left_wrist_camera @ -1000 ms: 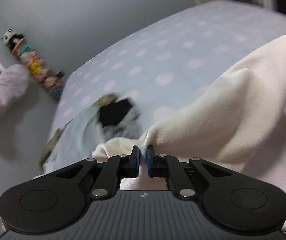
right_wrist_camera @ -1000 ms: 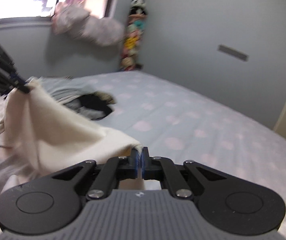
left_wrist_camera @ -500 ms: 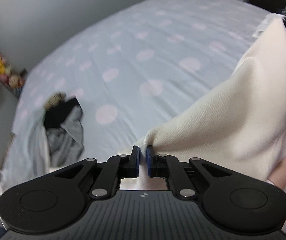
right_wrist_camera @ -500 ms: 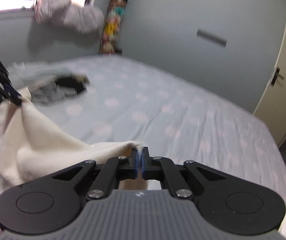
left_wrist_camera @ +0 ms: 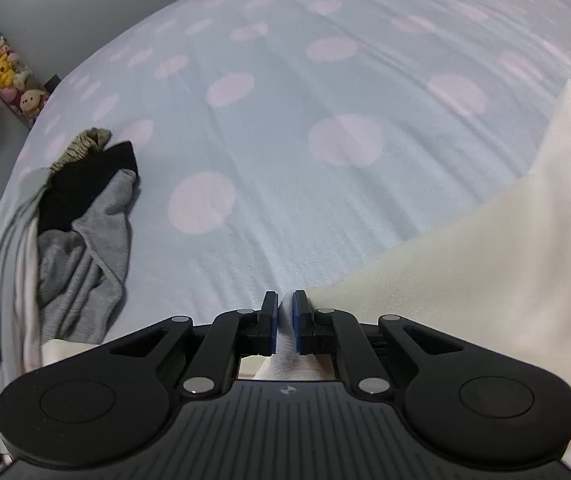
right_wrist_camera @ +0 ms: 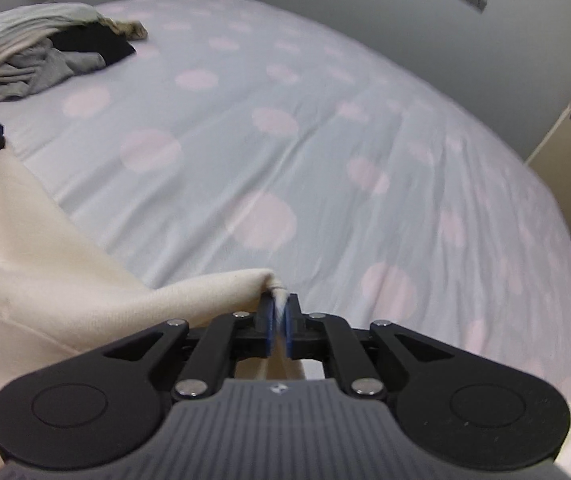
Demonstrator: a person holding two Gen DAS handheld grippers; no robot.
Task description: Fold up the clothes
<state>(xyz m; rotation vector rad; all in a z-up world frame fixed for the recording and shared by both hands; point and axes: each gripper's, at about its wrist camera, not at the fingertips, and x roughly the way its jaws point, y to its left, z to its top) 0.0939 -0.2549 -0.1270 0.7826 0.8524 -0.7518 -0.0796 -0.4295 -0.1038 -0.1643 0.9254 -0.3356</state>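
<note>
Left gripper [left_wrist_camera: 284, 322] with jaws nearly together, clamped on a pinch of the cream-white knit garment [left_wrist_camera: 465, 276]. Fabric bunched right between the blue pads, then fanning out to the right of the jaws as a taut sheet, up toward the far right edge of the left wrist view where the blue tips of the other gripper peek in.

Right gripper [right_wrist_camera: 280, 325] pinching the same garment [right_wrist_camera: 25, 248] at another corner: little white nub of cloth sticking up between the pads, rest of it draping away to the left of the jaws. Jaws here just been easing open a touch, cloth between them and pads pressing on it all the same. Slight blur in this view, so fine detail at the pads not super crisp.

Ahead of both sets of jaws: light blue bedsheet with pale pink polka dots [left_wrist_camera: 325, 120], mostly bare. Garment edge hanging just over the near part of the bed, stretched between the two grips; touching the sheet or not, can't tell.

Off to the left and beyond the left jaws, well apart from the cream piece: messy heap of grey, black and olive clothes [left_wrist_camera: 81, 216]. Same heap up in the far left corner of the right wrist view [right_wrist_camera: 53, 54].

Row of stuffed toys [left_wrist_camera: 1, 72] against the grey wall past the bed.
</note>
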